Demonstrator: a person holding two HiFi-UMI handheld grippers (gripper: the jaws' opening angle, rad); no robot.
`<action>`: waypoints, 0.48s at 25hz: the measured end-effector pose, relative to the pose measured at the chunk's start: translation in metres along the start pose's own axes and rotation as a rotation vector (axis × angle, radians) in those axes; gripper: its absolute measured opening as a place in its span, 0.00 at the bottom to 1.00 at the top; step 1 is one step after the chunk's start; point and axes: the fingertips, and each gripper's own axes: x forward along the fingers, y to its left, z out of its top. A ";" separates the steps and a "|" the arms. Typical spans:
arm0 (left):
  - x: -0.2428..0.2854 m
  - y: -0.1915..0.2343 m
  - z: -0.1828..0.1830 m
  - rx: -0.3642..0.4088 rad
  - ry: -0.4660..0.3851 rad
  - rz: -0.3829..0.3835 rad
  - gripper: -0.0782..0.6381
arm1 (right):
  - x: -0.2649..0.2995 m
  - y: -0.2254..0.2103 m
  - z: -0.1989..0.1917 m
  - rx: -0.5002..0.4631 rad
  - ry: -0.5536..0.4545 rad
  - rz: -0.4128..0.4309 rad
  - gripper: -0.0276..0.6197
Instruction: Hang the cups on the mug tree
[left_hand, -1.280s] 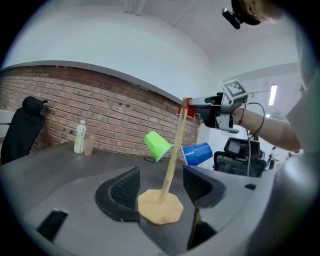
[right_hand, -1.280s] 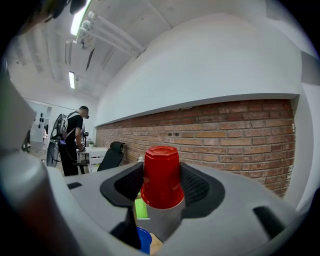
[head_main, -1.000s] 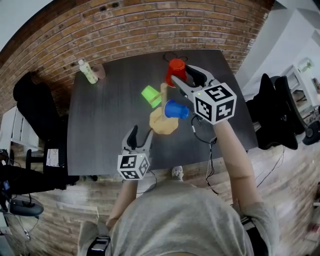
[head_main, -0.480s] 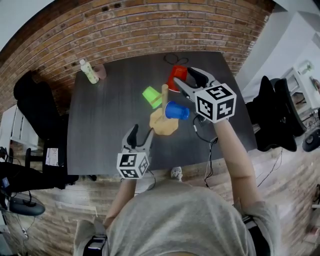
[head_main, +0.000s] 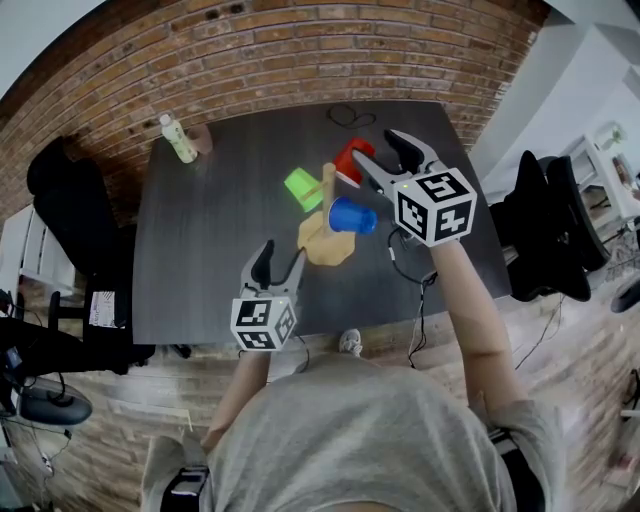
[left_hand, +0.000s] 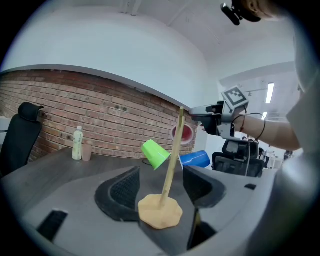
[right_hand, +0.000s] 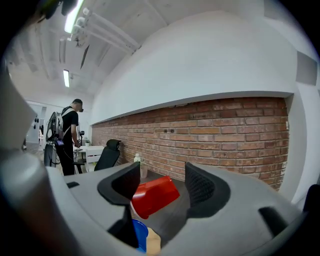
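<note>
The wooden mug tree stands mid-table on its tan base. A green cup hangs at its left and a blue cup at its right. A red cup sits tilted at the pole's far side. My right gripper is level with it, jaws opening; in the right gripper view the red cup lies between the pads, which do not touch it. My left gripper is open near the table's front edge and holds nothing. Past its jaws I see the tree.
A pale bottle and a small brownish cup stand at the dark table's far left corner. A black cable lies at the far edge. Black chairs flank the table. A person stands far off.
The right gripper's jaws have spread wider and it has shifted slightly back and right. The red cup has moved nearer the tree's pole and now sits free of the pads. The left gripper barely moved.
</note>
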 end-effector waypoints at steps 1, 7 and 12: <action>-0.001 0.000 0.001 0.001 -0.001 0.001 0.48 | -0.002 0.001 0.000 -0.007 -0.004 -0.005 0.46; -0.013 -0.005 0.003 0.009 -0.022 -0.017 0.48 | -0.016 0.021 -0.007 -0.003 -0.022 -0.021 0.44; -0.029 -0.010 -0.007 0.022 -0.024 -0.051 0.48 | -0.037 0.043 -0.028 0.007 -0.019 -0.066 0.35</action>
